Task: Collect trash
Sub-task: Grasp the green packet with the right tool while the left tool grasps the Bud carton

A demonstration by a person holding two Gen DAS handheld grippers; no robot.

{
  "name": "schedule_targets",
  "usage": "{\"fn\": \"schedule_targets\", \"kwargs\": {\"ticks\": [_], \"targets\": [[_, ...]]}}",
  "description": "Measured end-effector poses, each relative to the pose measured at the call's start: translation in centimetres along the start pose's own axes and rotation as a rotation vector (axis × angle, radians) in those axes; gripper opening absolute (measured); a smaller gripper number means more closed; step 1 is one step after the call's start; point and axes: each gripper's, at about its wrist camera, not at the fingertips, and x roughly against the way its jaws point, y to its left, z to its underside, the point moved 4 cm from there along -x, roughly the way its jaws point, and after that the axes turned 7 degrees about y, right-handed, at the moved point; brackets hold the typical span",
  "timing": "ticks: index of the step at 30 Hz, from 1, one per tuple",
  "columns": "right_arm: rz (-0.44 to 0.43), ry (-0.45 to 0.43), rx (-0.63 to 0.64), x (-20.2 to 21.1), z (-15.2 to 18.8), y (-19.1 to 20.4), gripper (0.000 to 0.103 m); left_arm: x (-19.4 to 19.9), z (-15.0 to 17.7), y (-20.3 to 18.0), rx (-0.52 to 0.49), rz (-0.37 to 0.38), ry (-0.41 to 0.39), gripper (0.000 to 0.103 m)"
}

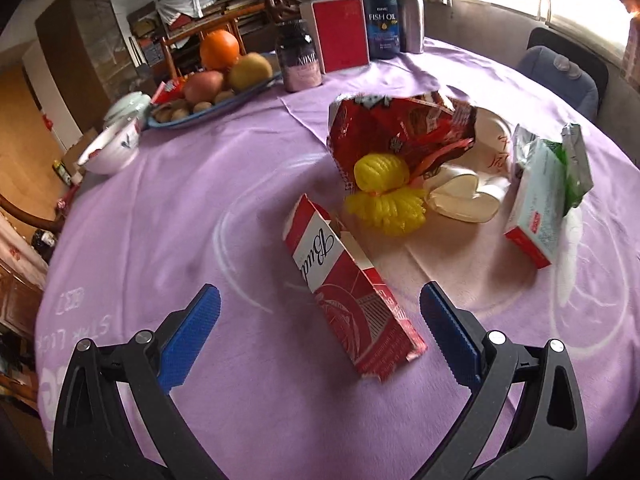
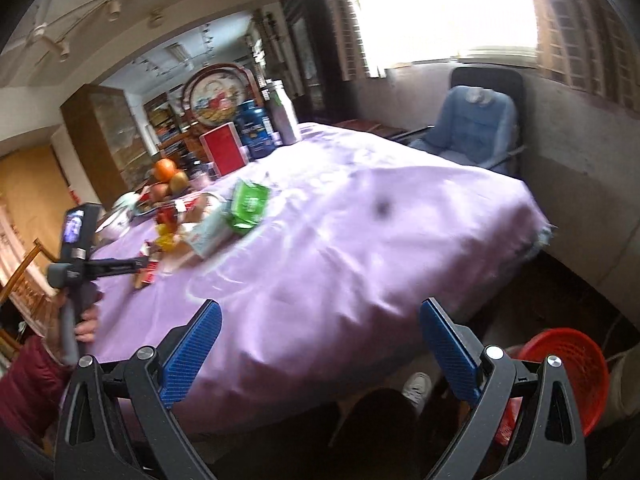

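Left wrist: red carton (image 1: pixel 352 288) reads "Bud…", lying on purple cloth (image 1: pixel 160 220). Behind the carton: yellow netting (image 1: pixel 382 192), red wrapper (image 1: pixel 400 128); far behind, "FISH OIL" bottle (image 1: pixel 382 20). Left gripper (image 1: pixel 320 304) jaws wide apart, straddling the carton's near end, not touching.

Right wrist: right gripper (image 2: pixel 320 320) released, empty, over the cloth's edge; trash blurred, far left. Red basket (image 2: pixel 568 376) on the floor, lower right.

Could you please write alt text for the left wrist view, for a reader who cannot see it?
The open left gripper hovers over a purple tablecloth, its blue fingers either side of a torn red carton. Beyond lie a red wrapper, yellow plastic and a small box; fruit and bottles stand behind.
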Motion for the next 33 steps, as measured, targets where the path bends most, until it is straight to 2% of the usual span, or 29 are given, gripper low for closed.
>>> {"fn": "schedule_targets", "kwargs": {"ticks": [5,9,13,21,24,25,28,33], "targets": [[-0.1,0.064,0.047,-4.1,-3.2,4.0,0.097,-1.3,0.5,0.9,0.022,0.031,0.035,0.096],[-0.124,0.099,0.095,-8.6,-6.2,7.9,0.097,-2.1,0.7,1.0,0.045,0.064,0.081,0.097],[-0.154,0.147,0.094,-13.2,-8.3,10.2,0.097,-2.5,0.9,1.0,0.061,0.105,0.106,0.097],[-0.132,0.181,0.016,-19.5,-10.9,10.1,0.097,-2.6,0.8,1.0,0.075,0.102,0.096,0.098],[-0.148,0.188,-0.033,-20.5,-11.0,9.1,0.097,-2.6,0.9,1.1,0.077,0.101,0.093,0.098],[-0.181,0.18,-0.05,-20.4,-11.1,8.9,0.097,-2.6,0.9,1.1,0.077,0.101,0.092,0.098],[-0.178,0.154,-0.06,-20.1,-11.2,8.3,0.097,-2.6,0.9,1.1,0.08,0.1,0.087,0.098],[-0.176,0.186,-0.123,-21.2,-11.4,7.2,0.097,-2.6,1.0,1.1,0.082,0.099,0.084,0.098]]}}
